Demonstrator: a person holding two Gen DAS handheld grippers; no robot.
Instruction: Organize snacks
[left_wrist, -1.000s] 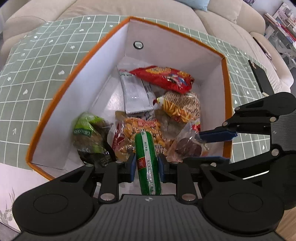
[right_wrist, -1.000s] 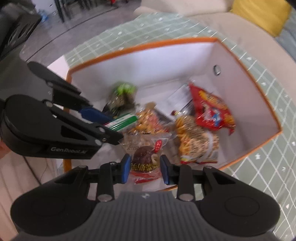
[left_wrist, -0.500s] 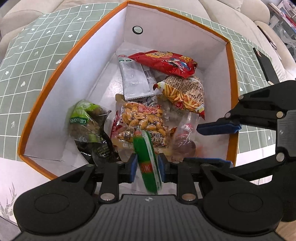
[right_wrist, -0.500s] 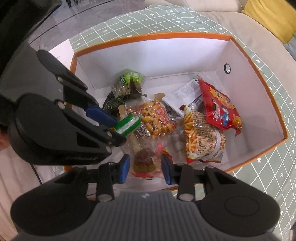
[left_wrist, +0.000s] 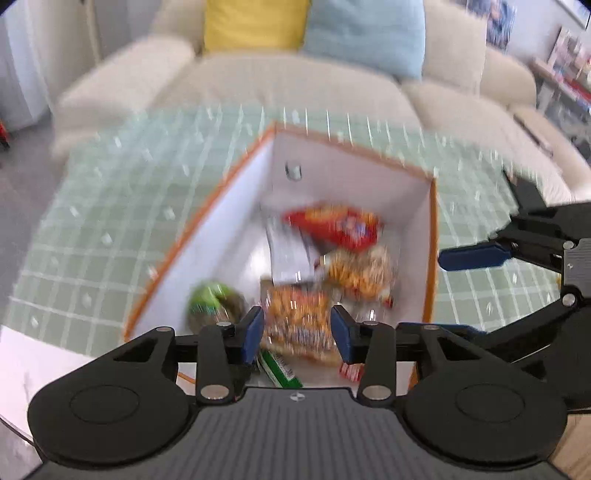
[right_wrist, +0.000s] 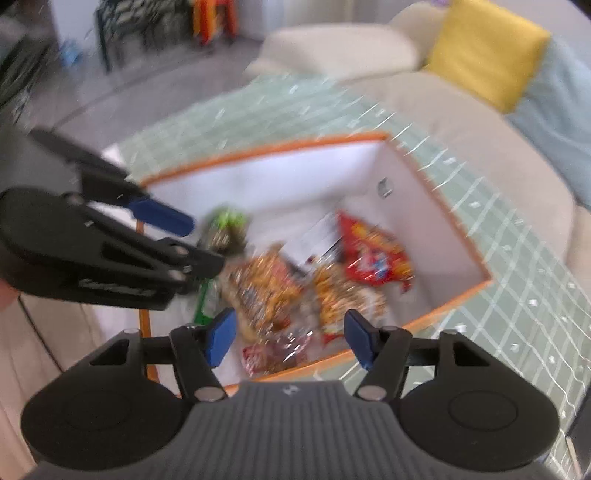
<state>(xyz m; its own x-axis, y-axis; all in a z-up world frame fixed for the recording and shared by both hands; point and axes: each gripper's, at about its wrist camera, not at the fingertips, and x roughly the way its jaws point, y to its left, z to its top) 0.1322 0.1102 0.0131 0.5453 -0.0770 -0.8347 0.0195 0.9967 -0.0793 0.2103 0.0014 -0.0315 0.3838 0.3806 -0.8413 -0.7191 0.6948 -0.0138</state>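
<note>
An orange-rimmed white box stands on a green checked cloth and holds several snack packs. The green sausage stick lies at the box's near edge. The clear pack with a dark snack lies at the near wall. A red bag, a nut pack and a green bag lie inside. My left gripper is open and empty above the box. My right gripper is open and empty. Both views are blurred.
A beige sofa with a yellow cushion and a blue cushion stands behind the table. The green checked cloth covers the table around the box. Dark furniture stands across the room.
Both grippers opened. The green sausage stick and the dark snack pack dropped into the box. Both grippers pulled back and tilted up, so the sofa now shows.
</note>
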